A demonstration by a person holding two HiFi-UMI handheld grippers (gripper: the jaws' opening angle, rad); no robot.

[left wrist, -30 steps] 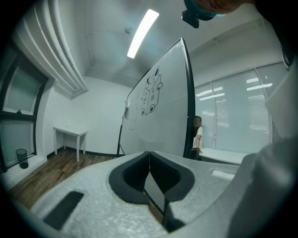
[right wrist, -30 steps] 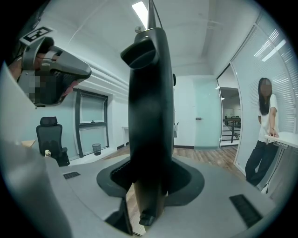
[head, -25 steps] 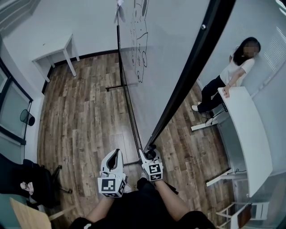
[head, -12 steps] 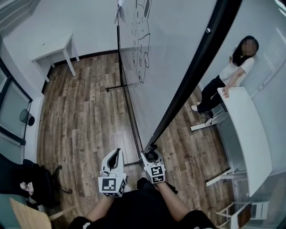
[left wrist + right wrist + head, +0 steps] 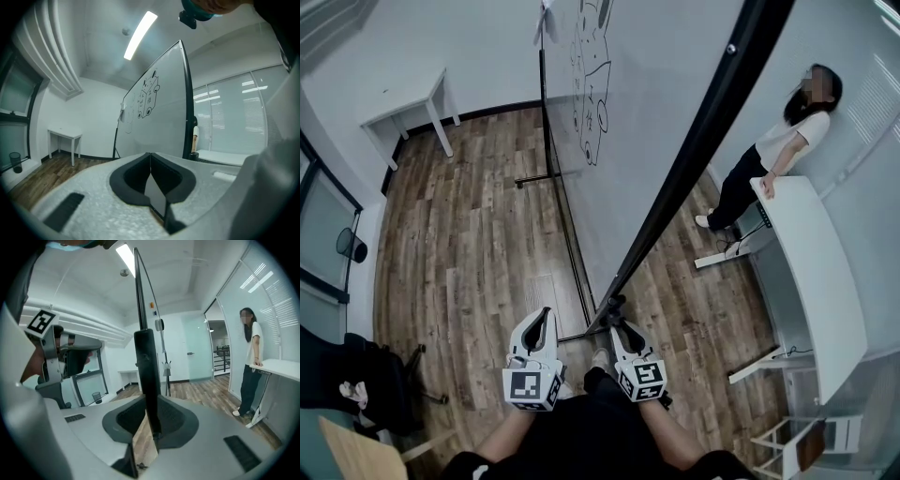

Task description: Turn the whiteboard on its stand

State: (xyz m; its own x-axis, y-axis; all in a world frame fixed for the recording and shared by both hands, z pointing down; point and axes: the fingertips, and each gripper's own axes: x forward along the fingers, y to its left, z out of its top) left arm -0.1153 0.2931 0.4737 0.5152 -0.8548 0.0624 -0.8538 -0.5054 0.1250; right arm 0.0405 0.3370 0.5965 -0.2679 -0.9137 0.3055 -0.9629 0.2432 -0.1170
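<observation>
- whiteboard (image 5: pixel 656 112) stands upright on its stand (image 5: pixel 546 178) on the wood floor, seen steeply from above; black drawings (image 5: pixel 592 84) on its white face.
- right gripper (image 5: pixel 614 317) is at the whiteboard's near lower corner; jaws have just been closing and now clamp the black frame edge (image 5: pixel 680 159), which runs up between them.
- left gripper (image 5: pixel 542 323) is just left of that corner, apart from the whiteboard; jaws pinched together, nothing between them.
- person (image 5: pixel 764 164) is right of the whiteboard, one hand on a white desk (image 5: pixel 811 272).
- small white table (image 5: pixel 403 117) is well apart from the whiteboard, on its left, against the wall.
</observation>
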